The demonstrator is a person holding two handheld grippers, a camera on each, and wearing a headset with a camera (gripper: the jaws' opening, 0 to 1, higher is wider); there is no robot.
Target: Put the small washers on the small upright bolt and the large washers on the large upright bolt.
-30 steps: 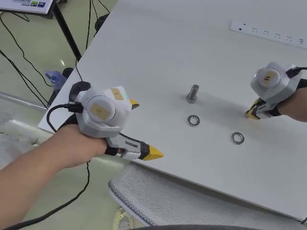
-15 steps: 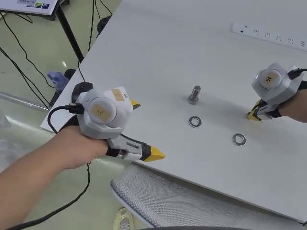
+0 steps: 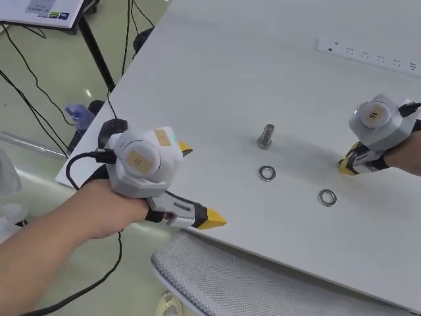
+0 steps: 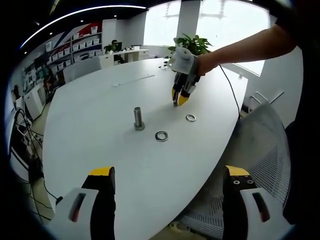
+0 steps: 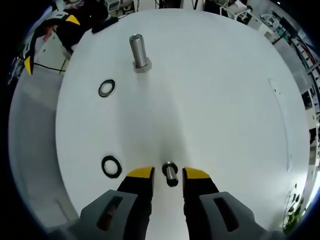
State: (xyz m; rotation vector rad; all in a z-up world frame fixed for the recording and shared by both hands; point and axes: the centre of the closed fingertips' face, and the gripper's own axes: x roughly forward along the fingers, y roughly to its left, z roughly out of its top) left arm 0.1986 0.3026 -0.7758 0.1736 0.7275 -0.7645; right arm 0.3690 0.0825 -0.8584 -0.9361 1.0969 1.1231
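Note:
The large upright bolt (image 3: 266, 135) (image 4: 138, 118) (image 5: 139, 51) stands mid-table. Two washers lie flat near it: one just in front (image 3: 266, 173) (image 4: 161, 136) (image 5: 106, 88), the other further right (image 3: 327, 197) (image 4: 190, 118) (image 5: 111, 166). My right gripper (image 3: 348, 162) (image 5: 169, 173) (image 4: 180, 100) points down at the table, with its jaws slightly apart on either side of the small upright bolt (image 5: 170, 174). A narrow gap shows on each side of that bolt. My left gripper (image 3: 197, 184) (image 4: 169, 172) hovers wide open at the table's near left edge, holding nothing.
A white power strip (image 3: 365, 52) lies along the far side of the white table (image 3: 217, 72). A grey mesh chair (image 3: 230, 276) (image 4: 260, 150) sits under the near edge. Cables and a stand leg (image 3: 92, 46) are on the floor to the left.
The head view has shifted slightly. Bolt, washers and both grippers keep their places relative to one another.

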